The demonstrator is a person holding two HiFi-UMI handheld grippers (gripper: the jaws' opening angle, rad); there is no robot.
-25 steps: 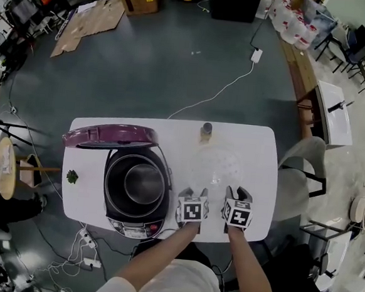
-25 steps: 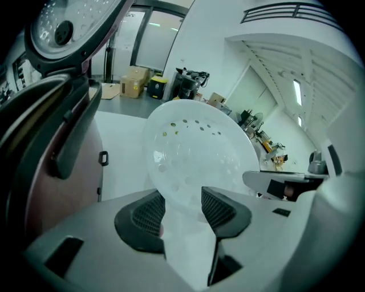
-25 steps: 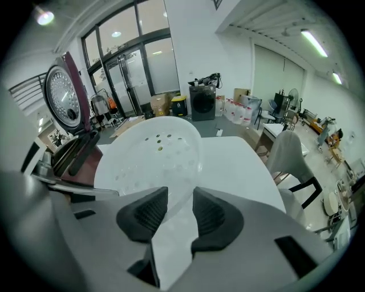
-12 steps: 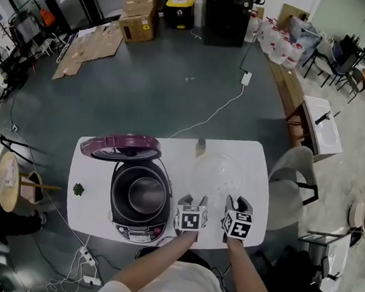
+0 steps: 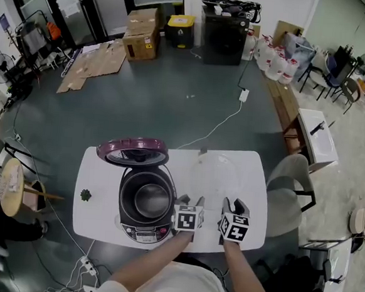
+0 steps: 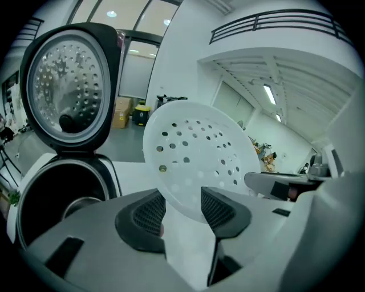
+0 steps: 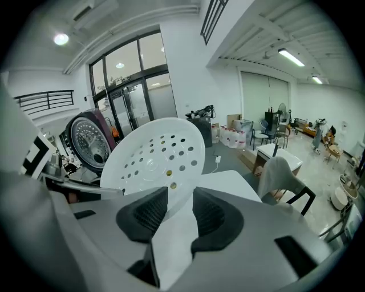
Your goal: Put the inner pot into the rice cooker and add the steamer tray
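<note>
White counter point(image 5: 96, 198) bears the open purple-lidded rice cooker point(image 5: 139, 232) with the round metal inner pot point(image 5: 152, 199) already inside, while the left hand-held gripper point(image 6: 182, 211) and right hand-held gripper point(image 7: 179, 211) each clamp the white perforated plastic steamer tray point(image 6: 194, 154) beside it, not yet placed.

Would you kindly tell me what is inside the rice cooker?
The metal inner pot sits inside the rice cooker, whose lid stands open. The pot looks empty; the steamer tray is outside it. Whatever lies beneath the pot is covered.

Forearms side by side, left gripper point(image 5: 192, 203) and right gripper point(image 5: 235, 206) angled down, jaws clamped on the steamer tray point(image 6: 194, 149)
</note>
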